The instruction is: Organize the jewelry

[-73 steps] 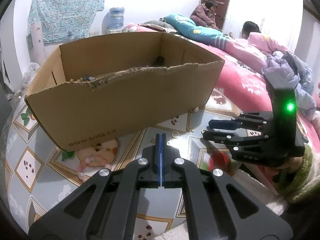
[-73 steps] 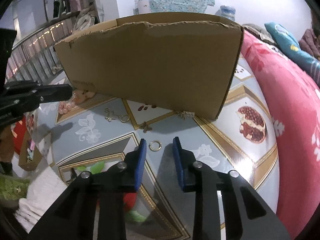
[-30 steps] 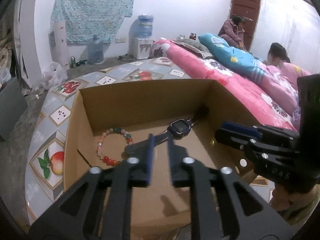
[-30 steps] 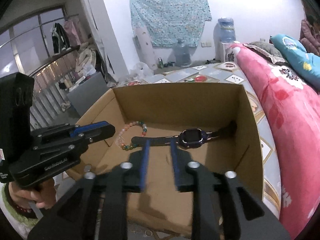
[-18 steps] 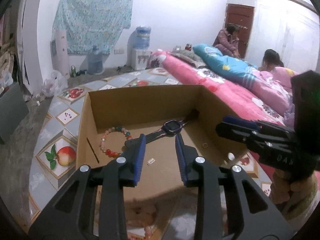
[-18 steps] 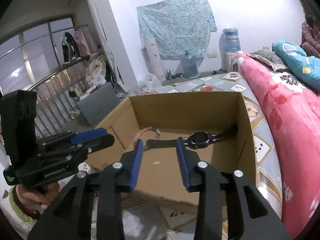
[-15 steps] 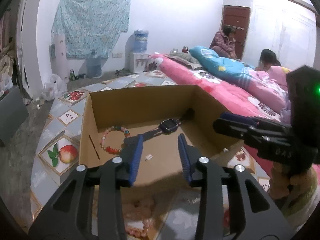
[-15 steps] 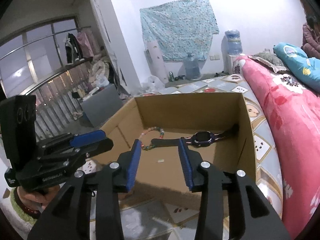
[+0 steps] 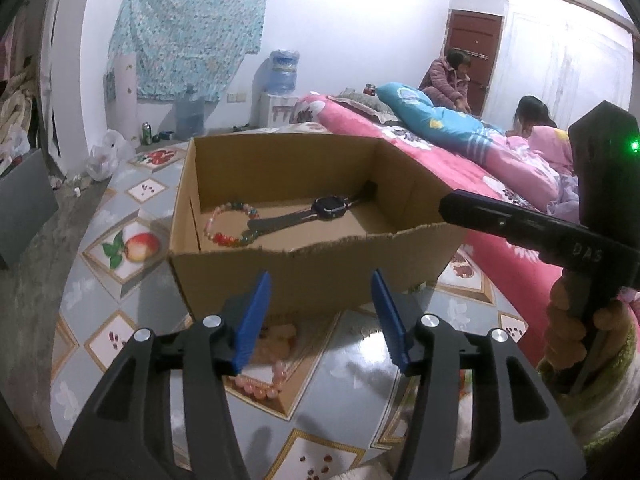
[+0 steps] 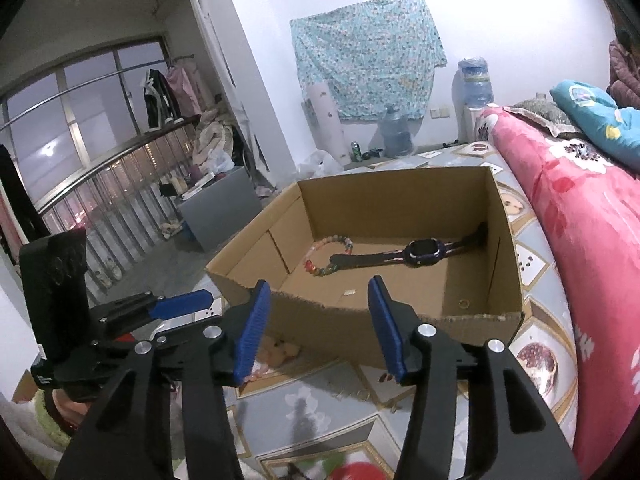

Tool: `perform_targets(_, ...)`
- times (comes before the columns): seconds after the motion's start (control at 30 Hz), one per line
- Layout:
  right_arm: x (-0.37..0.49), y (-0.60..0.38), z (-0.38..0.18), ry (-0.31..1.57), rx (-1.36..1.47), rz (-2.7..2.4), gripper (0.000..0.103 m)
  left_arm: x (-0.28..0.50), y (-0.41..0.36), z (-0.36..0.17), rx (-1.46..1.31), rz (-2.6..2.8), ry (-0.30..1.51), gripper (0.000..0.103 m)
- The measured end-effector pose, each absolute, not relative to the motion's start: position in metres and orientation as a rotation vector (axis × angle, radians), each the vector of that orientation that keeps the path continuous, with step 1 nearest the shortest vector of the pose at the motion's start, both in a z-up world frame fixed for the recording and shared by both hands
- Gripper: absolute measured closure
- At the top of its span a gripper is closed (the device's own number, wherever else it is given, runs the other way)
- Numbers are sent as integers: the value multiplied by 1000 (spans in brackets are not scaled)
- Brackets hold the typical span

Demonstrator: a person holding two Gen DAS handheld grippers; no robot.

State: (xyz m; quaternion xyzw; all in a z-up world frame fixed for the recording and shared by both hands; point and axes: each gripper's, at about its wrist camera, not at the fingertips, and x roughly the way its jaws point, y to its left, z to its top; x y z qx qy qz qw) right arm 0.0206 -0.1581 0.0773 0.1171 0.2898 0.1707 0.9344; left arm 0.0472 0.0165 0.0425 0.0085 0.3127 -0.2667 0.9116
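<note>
An open cardboard box (image 9: pixel 280 276) (image 10: pixel 504 248) stands on the patterned table. Inside lie a coloured bead bracelet (image 9: pixel 228 228) (image 10: pixel 324 256), a dark watch (image 9: pixel 330 207) (image 10: pixel 424 254), a gold ring (image 10: pixel 464 303) and a small pale piece (image 10: pixel 350 291). A pink bead bracelet (image 9: pixel 266 364) (image 10: pixel 276 350) lies on the table in front of the box. My left gripper (image 9: pixel 320 320) is open and empty, above the pink bracelet. My right gripper (image 10: pixel 320 322) is open and empty, near the box's front wall. Small gold pieces (image 10: pixel 354 394) lie on the table below it.
A bed with a pink quilt (image 9: pixel 460 164) (image 10: pixel 580 216) runs along the right of the table. Two people (image 9: pixel 452 76) sit at its far end. A grey cabinet (image 10: pixel 220 204) and a railing stand to the left.
Both grippers have risen from the table, passed over the box and drawn back. Both opened wide; a ring and a small piece now lie in the box.
</note>
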Motion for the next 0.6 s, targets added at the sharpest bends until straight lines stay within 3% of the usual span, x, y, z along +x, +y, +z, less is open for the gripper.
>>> perform_targets(0.6, 10, -156, 79, 590, 245, 362, 44, 36, 3, 35, 62, -554, 657, 42)
